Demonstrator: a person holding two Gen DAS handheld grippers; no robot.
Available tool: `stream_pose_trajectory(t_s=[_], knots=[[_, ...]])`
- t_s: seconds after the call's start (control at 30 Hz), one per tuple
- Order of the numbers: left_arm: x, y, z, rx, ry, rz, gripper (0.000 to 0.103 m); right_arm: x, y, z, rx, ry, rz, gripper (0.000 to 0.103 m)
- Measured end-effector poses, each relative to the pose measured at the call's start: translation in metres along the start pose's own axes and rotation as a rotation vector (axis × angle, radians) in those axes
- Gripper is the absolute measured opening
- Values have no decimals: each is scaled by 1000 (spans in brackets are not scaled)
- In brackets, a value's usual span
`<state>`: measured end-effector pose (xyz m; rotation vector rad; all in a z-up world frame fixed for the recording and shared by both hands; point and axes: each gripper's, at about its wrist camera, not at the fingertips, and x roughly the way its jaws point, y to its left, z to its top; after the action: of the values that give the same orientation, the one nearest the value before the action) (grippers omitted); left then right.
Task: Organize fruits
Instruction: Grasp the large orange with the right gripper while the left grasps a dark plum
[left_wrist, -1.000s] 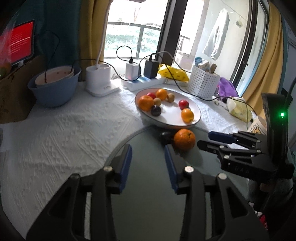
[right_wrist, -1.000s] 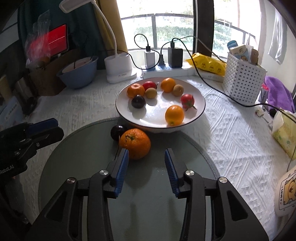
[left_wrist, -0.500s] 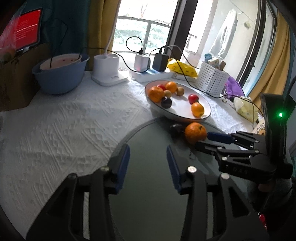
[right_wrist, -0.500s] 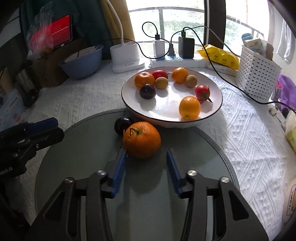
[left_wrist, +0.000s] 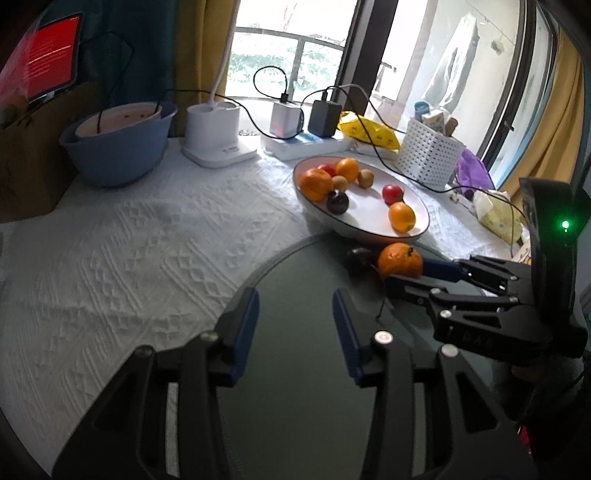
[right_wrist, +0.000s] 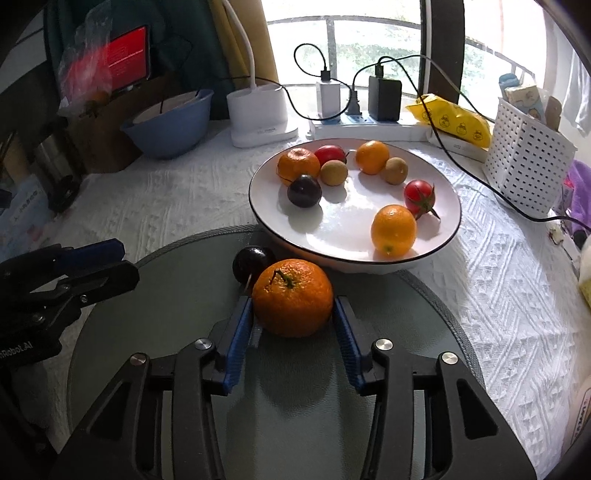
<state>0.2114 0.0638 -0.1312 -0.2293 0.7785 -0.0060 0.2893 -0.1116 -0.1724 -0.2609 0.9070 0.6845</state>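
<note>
A large orange (right_wrist: 293, 297) with a green stem sits on the grey round mat (right_wrist: 184, 288), just in front of the white plate (right_wrist: 447, 236). My right gripper (right_wrist: 293, 306) is open with its blue pads on either side of the orange. A dark plum (right_wrist: 251, 260) lies behind the orange on the mat. The plate holds several fruits: oranges, a plum, tomatoes and brown fruits. My left gripper (left_wrist: 295, 306) is open and empty over the mat; it also shows in the right wrist view (right_wrist: 107, 262). The orange (left_wrist: 400, 258) and right gripper (left_wrist: 417, 275) show in the left wrist view.
A blue bowl (right_wrist: 170, 125), a white lamp base (right_wrist: 258, 114), a power strip with chargers and cables (right_wrist: 369, 122), a yellow packet (right_wrist: 454, 118) and a white basket (right_wrist: 524, 162) stand behind the plate on the white cloth.
My right gripper has moved forward, so the orange now lies between its open pads. The left gripper has stayed open over the mat, shifting slightly.
</note>
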Motion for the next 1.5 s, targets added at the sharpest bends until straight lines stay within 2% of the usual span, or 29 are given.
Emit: stream_pose_trajectory(t_s=[0.5, 0.8, 1.37, 1.5], knots=[[10, -48, 10, 79, 25, -10, 43, -29, -41, -14, 69, -61, 8, 47], [30, -62, 20, 70, 54, -12, 43, -37, -64, -15, 104, -82, 11, 47], [83, -71, 29, 54, 144, 84, 43, -32, -100, -18, 172, -86, 40, 47], [87, -73, 30, 69, 137, 99, 43, -31, -104, -17, 178, -87, 49, 47]])
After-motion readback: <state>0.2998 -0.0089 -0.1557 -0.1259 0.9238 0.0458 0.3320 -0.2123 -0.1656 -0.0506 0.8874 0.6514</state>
